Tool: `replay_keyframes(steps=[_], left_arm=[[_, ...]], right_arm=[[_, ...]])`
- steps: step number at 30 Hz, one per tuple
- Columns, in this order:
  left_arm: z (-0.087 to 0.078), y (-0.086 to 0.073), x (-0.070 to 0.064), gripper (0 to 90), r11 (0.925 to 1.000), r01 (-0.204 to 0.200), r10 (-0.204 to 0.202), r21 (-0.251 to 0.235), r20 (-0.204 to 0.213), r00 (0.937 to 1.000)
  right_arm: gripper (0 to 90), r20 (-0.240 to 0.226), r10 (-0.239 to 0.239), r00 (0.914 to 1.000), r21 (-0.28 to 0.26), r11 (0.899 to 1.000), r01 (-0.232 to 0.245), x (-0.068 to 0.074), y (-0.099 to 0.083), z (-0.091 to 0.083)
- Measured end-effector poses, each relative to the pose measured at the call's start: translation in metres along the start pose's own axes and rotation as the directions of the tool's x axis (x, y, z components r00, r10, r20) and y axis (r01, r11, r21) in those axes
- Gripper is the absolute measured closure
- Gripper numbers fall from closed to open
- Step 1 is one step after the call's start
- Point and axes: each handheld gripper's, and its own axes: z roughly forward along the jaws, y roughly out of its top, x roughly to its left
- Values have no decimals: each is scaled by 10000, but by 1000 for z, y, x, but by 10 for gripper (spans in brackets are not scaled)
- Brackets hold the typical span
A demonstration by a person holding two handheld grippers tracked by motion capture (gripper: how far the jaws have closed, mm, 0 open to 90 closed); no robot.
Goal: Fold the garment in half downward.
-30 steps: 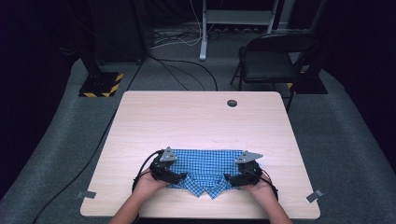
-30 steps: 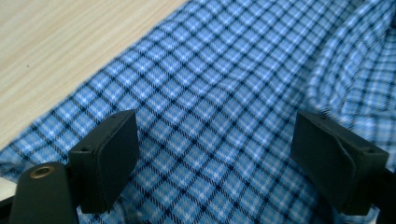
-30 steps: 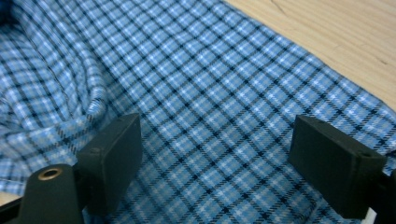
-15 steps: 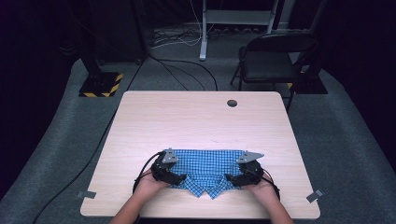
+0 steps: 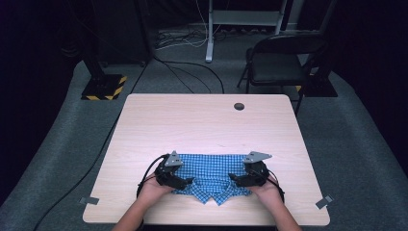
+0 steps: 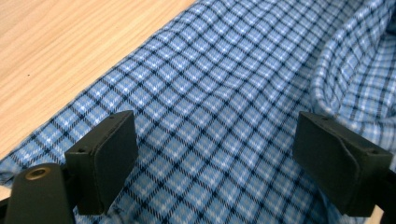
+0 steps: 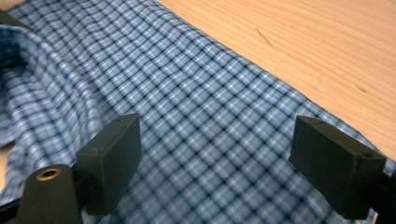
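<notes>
A folded blue checked shirt (image 5: 211,172) lies flat near the front edge of the wooden table (image 5: 207,125), its collar pointing toward the person. My left gripper (image 5: 185,182) rests over the shirt's left end with its jaws wide apart. In the left gripper view the checked cloth (image 6: 219,116) spreads between the open jaws of the left gripper (image 6: 219,161), the collar fold at the right. My right gripper (image 5: 236,180) hovers over the shirt's right end, also open. The right gripper view shows my right gripper (image 7: 219,161) with flat cloth (image 7: 205,126) between its spread jaws.
A round cable hole (image 5: 239,106) sits at the table's far side. A black folding chair (image 5: 281,57) stands beyond the far right corner, a stand base with yellow-black stripes (image 5: 103,86) beyond the far left. Cables cross the grey floor.
Both grippers have shifted slightly inward and toward the person along the shirt's ends. The shirt lies as before.
</notes>
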Motion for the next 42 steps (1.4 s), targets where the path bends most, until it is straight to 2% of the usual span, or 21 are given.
replay_keyframes(steps=[4,9,16,20,27,29,33,37,42], left_arm=[[4,4,4,134,9999,117,-116,-57,114,9999],[11,1,8,138,9996,237,-239,148,170,9996],[11,-3,9,139,9995,307,-309,72,175,9994],[9,-2,9,146,9995,284,-284,127,54,9996],[-3,8,11,145,9971,654,-656,-377,-48,9978],[-5,10,11,145,9967,691,-692,-435,-10,9976],[-4,9,11,144,9966,711,-712,-422,-14,9975],[-2,6,10,144,9976,623,-623,-288,-19,9981],[0,2,11,144,9982,583,-584,-124,-33,9983]], right_arm=[[180,115,130,9998,380,9992,-135,-2,5,10],[198,108,410,9991,664,9969,-416,-7,4,21],[204,264,122,9996,916,9957,-146,-6,5,24],[203,290,179,9994,1016,9946,-207,-5,7,23],[196,87,432,9990,585,9973,-436,-5,16,15],[188,-78,583,9983,465,9972,-579,-2,22,14],[187,-467,486,9977,284,9985,-473,8,34,16],[198,-584,172,9981,421,9990,-147,18,43,27],[203,-685,171,9975,737,9972,-121,25,50,43]])
